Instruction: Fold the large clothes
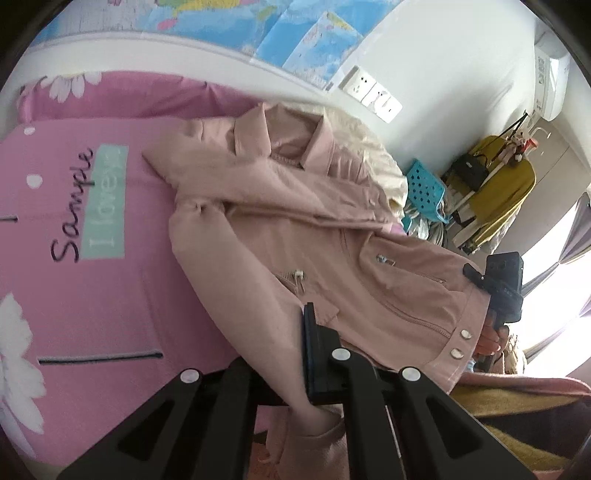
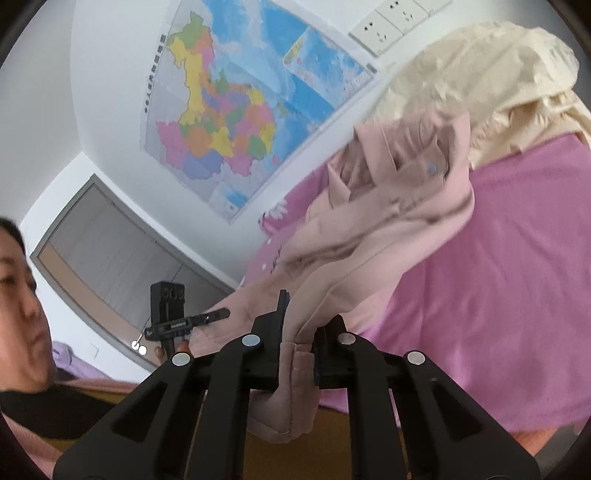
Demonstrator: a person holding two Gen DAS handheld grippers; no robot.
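Pink jacket (image 1: 295,221) lay spread over the pink bedspread (image 1: 92,277), collar toward 12 o'clock in the left wrist view, hem with 2 metal snaps (image 1: 461,343) toward 5 o'clock. Left gripper (image 1: 314,354) was pressed together on the jacket's edge fabric at 6 o'clock of its own view; cloth ran down between the black fingers (image 1: 314,332) and hung below them. Right gripper (image 2: 299,343) pinched a thick folded edge of the same jacket (image 2: 369,240), the cloth bunched between its 2 fingers (image 2: 282,314) and drooping beneath at 6 o'clock. In the right wrist view the jacket rose from the gripper toward 1 o'clock, lifted off the bed and blurred near the collar. Cream blanket (image 2: 480,74) lay heaped at the head of the bed at 1 o'clock, touching the jacket's upper end. Wall map (image 2: 229,110) hung at 11 o'clock, wall sockets (image 2: 388,26) at 12 o'clock. The other gripper (image 2: 207,317) showed at 8 o'clock of the right wrist view, its tip against the jacket's edge. In the left wrist view the right-hand unit (image 1: 504,288) sat at 3 o'clock by the hem, fingers of a hand (image 1: 491,336) wrapped on its handle. Blue perforated basket (image 1: 424,188) and a yellow garment (image 1: 506,192) stood past the bed at 2 o'clock.
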